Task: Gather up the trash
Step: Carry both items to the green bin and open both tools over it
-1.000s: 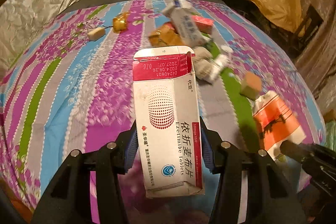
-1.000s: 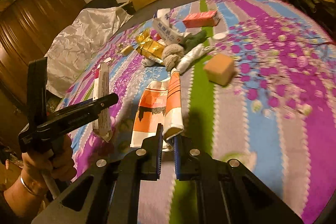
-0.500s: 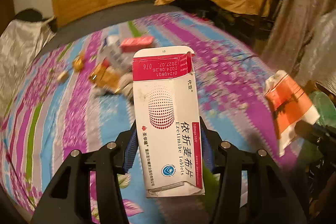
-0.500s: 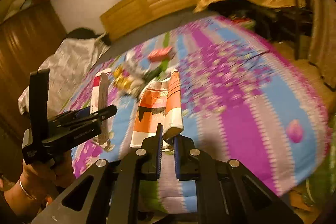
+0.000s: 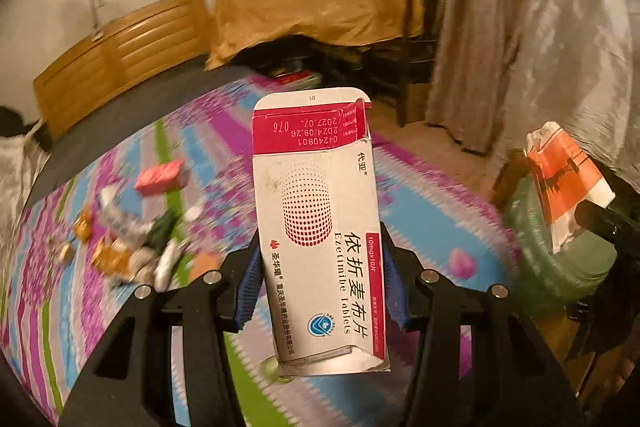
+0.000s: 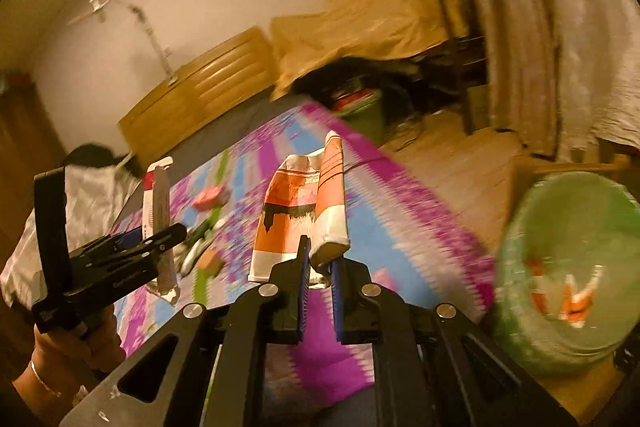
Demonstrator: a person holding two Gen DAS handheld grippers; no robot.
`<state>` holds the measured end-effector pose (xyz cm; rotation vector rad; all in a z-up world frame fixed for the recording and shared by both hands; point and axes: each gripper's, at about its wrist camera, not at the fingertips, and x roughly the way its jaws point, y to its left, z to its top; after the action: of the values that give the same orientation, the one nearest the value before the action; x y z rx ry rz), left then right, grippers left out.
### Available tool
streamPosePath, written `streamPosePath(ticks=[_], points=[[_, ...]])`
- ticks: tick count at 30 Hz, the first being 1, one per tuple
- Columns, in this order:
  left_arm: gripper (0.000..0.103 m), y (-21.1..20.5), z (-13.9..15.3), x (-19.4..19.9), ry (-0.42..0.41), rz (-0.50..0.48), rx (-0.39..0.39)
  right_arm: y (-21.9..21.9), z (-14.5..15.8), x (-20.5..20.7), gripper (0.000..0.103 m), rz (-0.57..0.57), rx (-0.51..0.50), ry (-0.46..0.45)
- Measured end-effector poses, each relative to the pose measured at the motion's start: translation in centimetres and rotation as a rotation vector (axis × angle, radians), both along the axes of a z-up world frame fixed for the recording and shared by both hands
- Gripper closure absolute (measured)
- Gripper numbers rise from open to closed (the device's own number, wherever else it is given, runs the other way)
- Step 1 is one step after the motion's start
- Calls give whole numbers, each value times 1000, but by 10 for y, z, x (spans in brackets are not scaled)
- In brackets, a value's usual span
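Trash fills both my grips: my left gripper (image 5: pixel 320 291) pinches the upright tablet box (image 5: pixel 320 227), my right gripper (image 6: pixel 319 291) clamps the flattened orange carton (image 6: pixel 304 219). Nearer the green bin (image 6: pixel 568 275), the carton's long axis points past its rim.

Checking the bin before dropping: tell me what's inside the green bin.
Inside the green bin: orange-and-white trash pieces on its bottom. Blur hides detail, and the near wall covers part of the bottom.
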<state>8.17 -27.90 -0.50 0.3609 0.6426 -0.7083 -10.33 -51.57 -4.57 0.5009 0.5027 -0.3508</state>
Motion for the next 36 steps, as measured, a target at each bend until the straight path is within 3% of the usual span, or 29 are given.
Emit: streamPosePath(ticks=[14,26,36], points=[[53,-134,8,-69,-59,-281,26,-110,19,-117,92,-327,-80,-6],[53,-238,-8,-131,-76,-496,69,-170,15,-178,92,-532,-187,135],[53,-286,-29,-167,-58,-581,112,-185,-1,-199,92,-602,-231,232]])
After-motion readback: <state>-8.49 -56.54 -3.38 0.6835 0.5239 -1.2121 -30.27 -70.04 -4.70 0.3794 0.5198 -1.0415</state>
